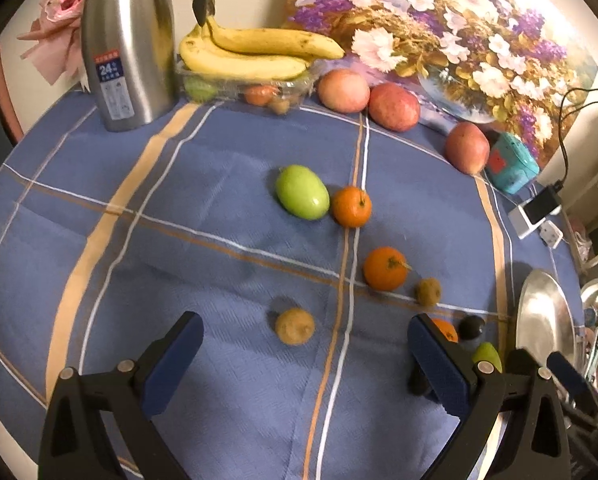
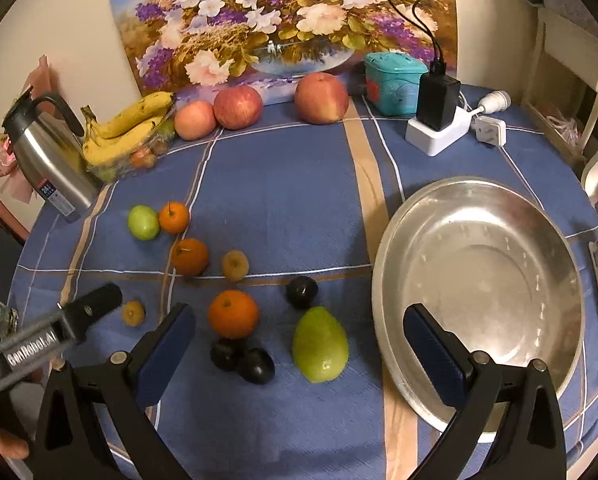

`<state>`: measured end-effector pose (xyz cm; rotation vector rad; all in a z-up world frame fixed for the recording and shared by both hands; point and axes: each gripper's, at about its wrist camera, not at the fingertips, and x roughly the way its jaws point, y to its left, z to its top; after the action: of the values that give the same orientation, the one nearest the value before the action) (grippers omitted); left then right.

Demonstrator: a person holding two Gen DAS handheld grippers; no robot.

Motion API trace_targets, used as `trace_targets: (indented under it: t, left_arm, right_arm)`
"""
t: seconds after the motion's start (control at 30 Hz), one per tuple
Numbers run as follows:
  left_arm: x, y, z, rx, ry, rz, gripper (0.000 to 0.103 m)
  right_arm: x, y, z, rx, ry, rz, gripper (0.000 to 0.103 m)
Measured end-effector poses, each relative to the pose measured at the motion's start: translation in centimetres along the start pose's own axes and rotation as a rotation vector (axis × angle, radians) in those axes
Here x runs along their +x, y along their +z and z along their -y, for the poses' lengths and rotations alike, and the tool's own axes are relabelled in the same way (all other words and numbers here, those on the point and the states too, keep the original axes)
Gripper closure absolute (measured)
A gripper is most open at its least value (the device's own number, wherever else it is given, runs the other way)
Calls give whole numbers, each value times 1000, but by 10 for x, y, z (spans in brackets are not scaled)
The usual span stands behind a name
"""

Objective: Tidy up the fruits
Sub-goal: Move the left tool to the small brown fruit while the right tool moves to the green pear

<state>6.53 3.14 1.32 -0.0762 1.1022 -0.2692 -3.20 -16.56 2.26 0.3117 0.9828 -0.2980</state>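
- Left wrist view: the left gripper (image 1: 305, 364) hangs low over the blue plaid-clothed surface (image 1: 203, 216), jaws spread wide and holding nothing. A small tan, rough-skinned round fruit (image 1: 295, 326) lies between and just ahead of the two blue pads, so I judge that to be its likely first pick.
- Further out, an oval green fruit (image 1: 302, 192) touches a small orange tangerine (image 1: 351, 206); a second tangerine (image 1: 385, 268) sits just beside another small tan fruit (image 1: 428, 291). They are scattered loosely, so most can be approached from above without nudging a neighbour.
- At the back edge a bunch of yellow bananas (image 1: 251, 54) rests on a clear plastic box, beside a steel thermos jug (image 1: 129, 44); three red apples (image 1: 394, 107) line up against a flower painting, probably so they cannot roll.
- Right wrist view: the right gripper (image 2: 299, 354) is also gaping and empty. A large green pear-shaped fruit (image 2: 320, 344) lies between its pads, with a big orange (image 2: 233, 314) and two dark plums (image 2: 243, 360) touching just to the left.
- The wide, shallow metal basin (image 2: 387, 264) stands empty at the right, close beside the pear-shaped fruit. That looks like the destination; the way across is open cloth.
- A white power strip with a black charger (image 2: 439, 120) keeps well behind the basin, clear of the work.
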Motion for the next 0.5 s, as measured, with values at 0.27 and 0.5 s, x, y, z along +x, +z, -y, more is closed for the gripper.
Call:
trace_targets:
  t: [0.27, 0.5]
  left_arm:
    - [9, 14, -9, -30, 27, -5, 0]
    - [20, 13, -15, -79, 19, -42, 1]
  right_arm:
    - [12, 3, 2, 4, -10, -44, 0]
    - [7, 8, 7, -1, -33, -14, 34]
